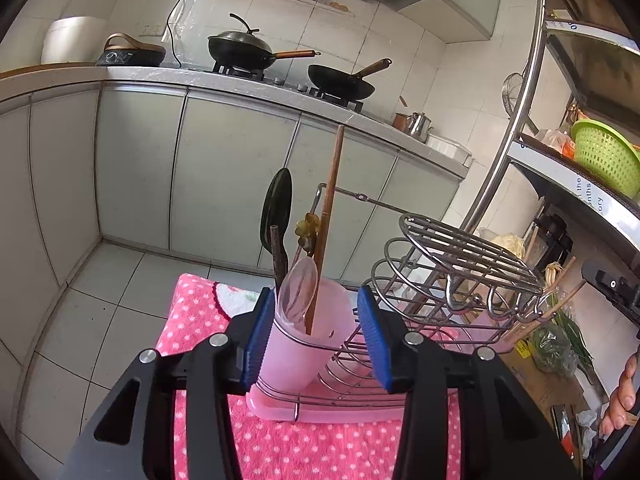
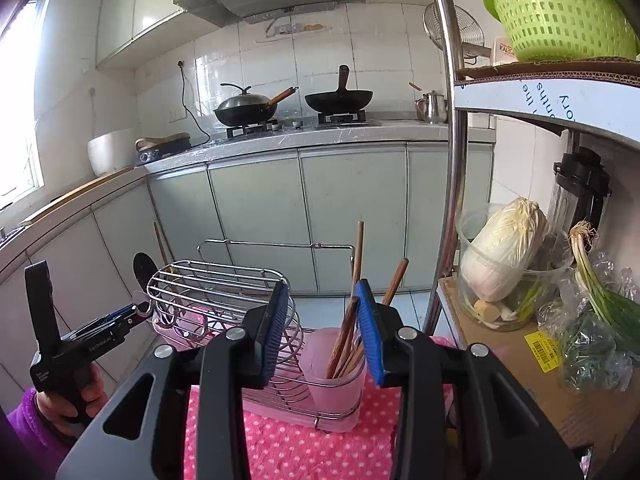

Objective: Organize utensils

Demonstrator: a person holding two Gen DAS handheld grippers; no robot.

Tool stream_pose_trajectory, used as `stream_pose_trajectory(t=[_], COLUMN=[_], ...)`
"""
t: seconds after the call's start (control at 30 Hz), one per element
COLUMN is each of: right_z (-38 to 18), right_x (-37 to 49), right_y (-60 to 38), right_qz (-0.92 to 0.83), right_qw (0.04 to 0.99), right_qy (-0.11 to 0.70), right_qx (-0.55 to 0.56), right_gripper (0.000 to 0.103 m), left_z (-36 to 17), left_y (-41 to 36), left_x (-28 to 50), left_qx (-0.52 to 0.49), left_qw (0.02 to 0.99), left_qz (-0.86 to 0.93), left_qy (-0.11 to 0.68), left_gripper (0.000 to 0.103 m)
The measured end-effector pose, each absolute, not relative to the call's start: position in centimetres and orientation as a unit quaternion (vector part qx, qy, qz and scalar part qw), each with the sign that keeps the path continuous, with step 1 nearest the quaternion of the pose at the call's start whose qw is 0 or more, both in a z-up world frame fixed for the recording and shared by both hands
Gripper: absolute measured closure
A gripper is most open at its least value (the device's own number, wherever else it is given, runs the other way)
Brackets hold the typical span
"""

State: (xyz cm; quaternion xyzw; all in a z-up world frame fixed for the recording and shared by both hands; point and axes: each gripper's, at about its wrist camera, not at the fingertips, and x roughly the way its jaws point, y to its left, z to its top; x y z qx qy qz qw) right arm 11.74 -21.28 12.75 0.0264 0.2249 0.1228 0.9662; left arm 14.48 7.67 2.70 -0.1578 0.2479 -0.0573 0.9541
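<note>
Right gripper (image 2: 323,328) is hovering released, nothing between its pads; chopsticks (image 2: 347,338) are standing near-upright in the pink cup (image 2: 334,380) straight ahead, just off the right pad. Left gripper (image 1: 316,338) is hanging open, straddling the other pink holder (image 1: 296,344), spoons upright inside

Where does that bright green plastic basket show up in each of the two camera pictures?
Left wrist view: the green basket sits at the right edge, on the metal shelf.
Right wrist view: the green basket is in the top right corner, on the same shelf.
Shared landmark: the open black wok on the stove.
</note>
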Motion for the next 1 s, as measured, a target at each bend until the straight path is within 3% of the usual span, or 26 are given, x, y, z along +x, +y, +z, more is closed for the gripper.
stream_pose_trajectory(t=[0.3, 0.43, 0.6, 1.0], right_z=[13.6, 12.8, 10.9, 6.2], right_x=[8.1, 6.2, 4.5, 2.4], right_y=[-21.6, -21.5, -20.7, -18.6], right_qz=[0.126, 0.134, 0.136, 0.136], right_qw=[0.971, 0.97, 0.967, 0.957], right_qy=[0.203, 0.199, 0.212, 0.253], right_qx=[0.026, 0.041, 0.044, 0.048], right_gripper=[0.067, 0.055, 0.052, 0.047], left_z=[4.1, 4.9, 5.6, 4.8], left_y=[7.6, 7.0, 6.1, 5.0], left_x=[11.6, 10.0, 7.9, 3.9], left_qx=[-0.154, -0.146, -0.139, -0.119], left_qw=[0.952, 0.953, 0.951, 0.952], left_qz=[-0.058, -0.063, -0.073, -0.045], left_qy=[0.258, 0.259, 0.265, 0.279], left_gripper=[0.048, 0.037, 0.026, 0.024])
